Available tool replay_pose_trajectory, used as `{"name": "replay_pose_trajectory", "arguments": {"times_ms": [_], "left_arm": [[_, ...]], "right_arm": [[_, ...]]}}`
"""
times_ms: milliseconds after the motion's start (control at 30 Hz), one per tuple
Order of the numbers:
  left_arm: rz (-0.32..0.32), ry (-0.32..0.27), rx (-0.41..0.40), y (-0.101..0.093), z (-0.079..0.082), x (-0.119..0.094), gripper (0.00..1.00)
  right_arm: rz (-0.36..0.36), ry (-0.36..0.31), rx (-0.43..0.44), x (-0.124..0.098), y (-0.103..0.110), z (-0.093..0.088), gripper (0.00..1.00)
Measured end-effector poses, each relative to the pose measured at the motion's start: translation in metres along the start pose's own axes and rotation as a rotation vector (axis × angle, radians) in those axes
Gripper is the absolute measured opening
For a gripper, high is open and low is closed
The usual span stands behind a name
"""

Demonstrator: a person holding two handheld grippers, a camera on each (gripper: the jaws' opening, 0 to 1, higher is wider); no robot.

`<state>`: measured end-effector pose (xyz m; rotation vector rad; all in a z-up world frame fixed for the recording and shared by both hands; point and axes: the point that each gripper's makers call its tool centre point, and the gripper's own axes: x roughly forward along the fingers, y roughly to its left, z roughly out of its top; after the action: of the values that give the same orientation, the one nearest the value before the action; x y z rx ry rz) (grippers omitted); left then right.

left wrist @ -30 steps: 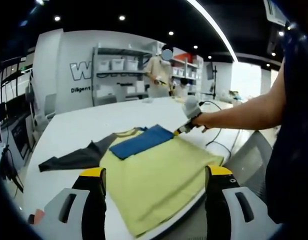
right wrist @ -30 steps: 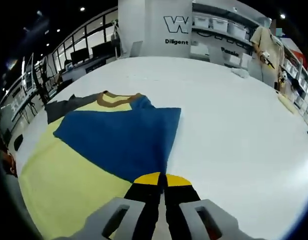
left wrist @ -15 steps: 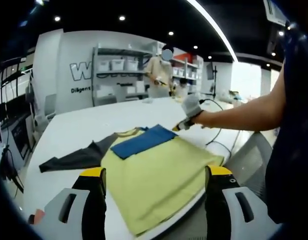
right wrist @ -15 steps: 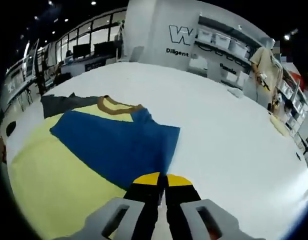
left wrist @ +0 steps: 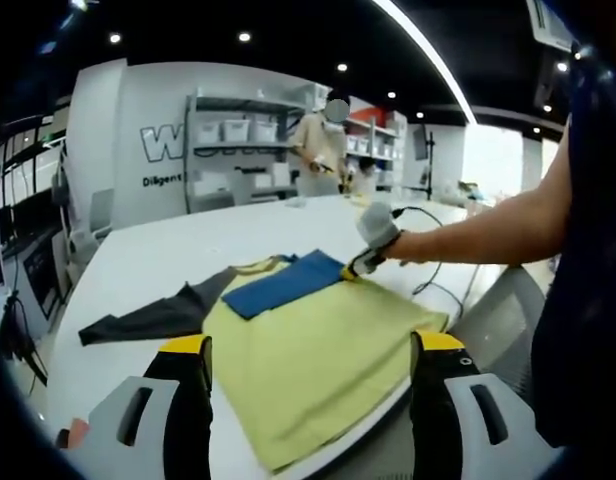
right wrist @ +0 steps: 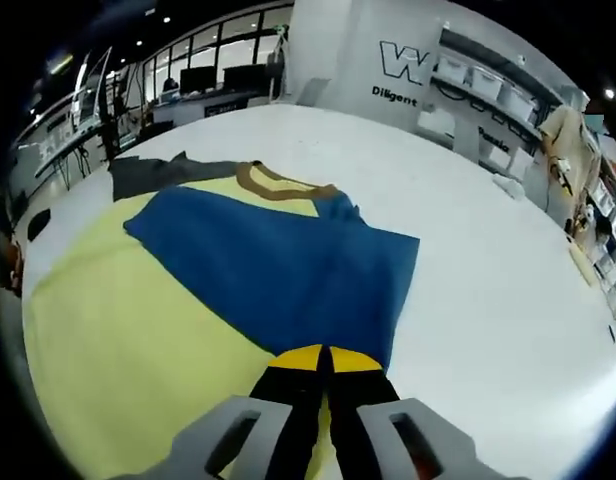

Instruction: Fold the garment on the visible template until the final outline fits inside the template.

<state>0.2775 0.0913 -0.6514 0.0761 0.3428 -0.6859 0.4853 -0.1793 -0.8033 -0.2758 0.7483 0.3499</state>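
While a broad white desk carries the work, the room behind it is a bright hall with dark ceiling spotlights, a white wall bearing large dark lettering, and a shelf unit stacked with pale bins. A person in light clothing stands by those shelves at about 12 o'clock in the left gripper view. A dark cable trails over the desk's edge at about 3 o'clock in that view, and a small orange scrap lies near the left jaw at 8 o'clock.

On the desk lies the garment, a yellow-green shirt with a brown-trimmed neckline, spread flat with its hem toward the near edge. Its dark grey sleeve stretches out toward 9 o'clock in the left gripper view. Its blue sleeve is folded in over the yellow body, reaching across the chest below the collar.

The left hand-held gripper hovers above the near hem with its jaws wide apart, touching nothing. The right hand-held gripper, seen from its own camera, has its yellow-tipped jaws pressed together at the end of the blue sleeve, which runs right up to the tips, clamped on the cloth as far as can be seen. From the left gripper view that tool sits at 1 o'clock, held by a bare arm reaching in from the right.
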Motion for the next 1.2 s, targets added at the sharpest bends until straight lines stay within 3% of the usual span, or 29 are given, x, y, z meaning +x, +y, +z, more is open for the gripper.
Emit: {"name": "replay_pose_trajectory", "arguments": {"times_ms": [133, 333, 433, 467, 567, 667, 733, 900, 1067, 1200], "left_arm": [[-0.003, -0.001, -0.001, -0.001, 0.0, 0.0, 0.76], [-0.01, -0.002, -0.009, -0.001, 0.001, -0.001, 0.75], [-0.022, -0.064, -0.141, 0.008, 0.015, -0.005, 0.74], [-0.016, -0.095, -0.187, 0.015, 0.023, -0.006, 0.74], [0.045, -0.102, -0.118, 0.041, 0.033, -0.01, 0.73], [0.062, -0.112, -0.117, 0.058, 0.041, -0.009, 0.73], [0.098, -0.112, -0.112, 0.081, 0.042, -0.005, 0.73], [0.168, -0.062, -0.139, 0.128, 0.019, 0.006, 0.73], [0.223, -0.007, -0.183, 0.166, -0.01, 0.014, 0.72], [0.264, 0.048, -0.184, 0.196, -0.034, 0.023, 0.7]], "right_arm": [[-0.018, -0.007, -0.048, 0.0, 0.001, 0.001, 0.0], [-0.02, -0.008, -0.048, 0.003, 0.0, 0.002, 0.0], [-0.026, -0.009, -0.055, 0.002, 0.0, 0.003, 0.0], [-0.027, -0.013, -0.052, 0.002, 0.0, 0.003, 0.0], [-0.032, -0.025, -0.047, 0.001, 0.001, 0.003, 0.0], [-0.027, -0.03, -0.048, -0.001, 0.004, 0.004, 0.0], [-0.022, -0.039, -0.055, -0.005, 0.005, 0.01, 0.01], [-0.038, -0.109, -0.072, -0.027, 0.005, 0.036, 0.01], [-0.064, -0.243, -0.108, -0.068, 0.012, 0.075, 0.02], [-0.067, -0.292, -0.121, -0.095, 0.023, 0.084, 0.02]]}}
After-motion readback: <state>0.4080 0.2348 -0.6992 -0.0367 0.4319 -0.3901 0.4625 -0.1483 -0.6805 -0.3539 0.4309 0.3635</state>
